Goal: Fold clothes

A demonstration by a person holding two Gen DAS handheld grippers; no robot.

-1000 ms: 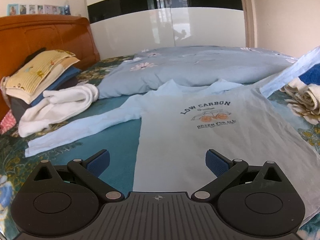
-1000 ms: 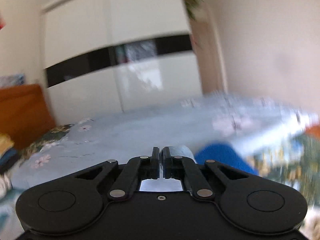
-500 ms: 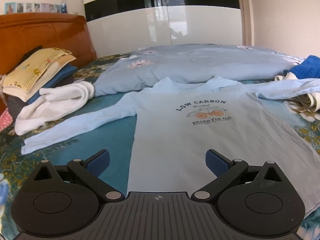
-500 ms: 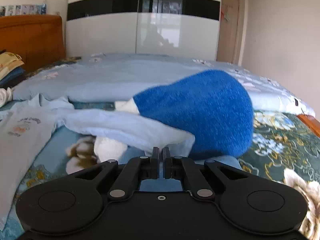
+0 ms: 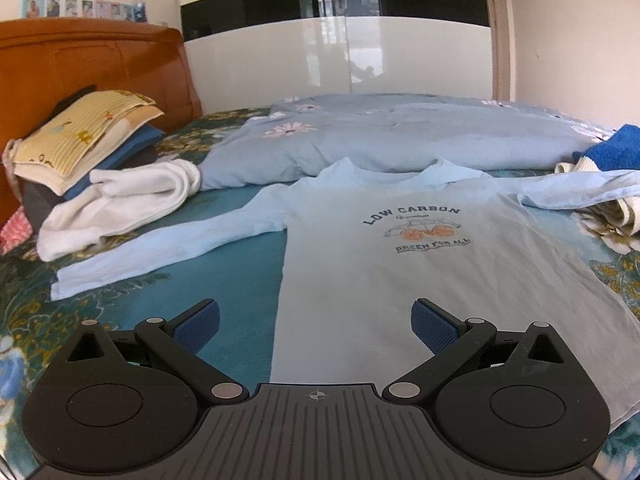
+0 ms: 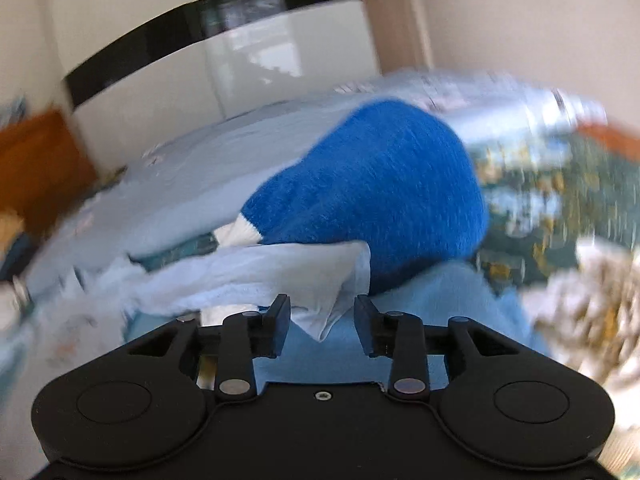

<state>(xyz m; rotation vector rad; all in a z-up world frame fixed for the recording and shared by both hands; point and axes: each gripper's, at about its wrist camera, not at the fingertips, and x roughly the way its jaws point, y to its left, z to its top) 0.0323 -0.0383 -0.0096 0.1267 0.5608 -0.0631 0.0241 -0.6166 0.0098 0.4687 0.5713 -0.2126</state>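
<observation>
A light blue shirt (image 5: 400, 280) lay flat on the bed (image 5: 224, 280), front side up, with dark letters and small orange wheels on its chest. The shirt is the landmark here. One long sleeve (image 5: 160, 252) stretched out to the shirt's left. The other sleeve (image 5: 568, 190) ran to the shirt's right, over toward a fuzzy blue thing (image 5: 616, 148).

The left tool (image 5: 316, 320) hung just over the shirt's bottom edge. Its jaws stood wide apart and held nothing.

The right tool (image 6: 322, 322) was at the end of the right sleeve (image 6: 280, 272). Its jaws had just been opening. The sleeve's end hung down between them, but the pads did not press on it. That picture was blurry.

Left of the shirt, past the long sleeve, sat a white garment (image 5: 116, 208) and a pile of folded clothes (image 5: 76, 144). Behind the shirt lay a pale blue quilt (image 5: 400, 136) with flowers.
</observation>
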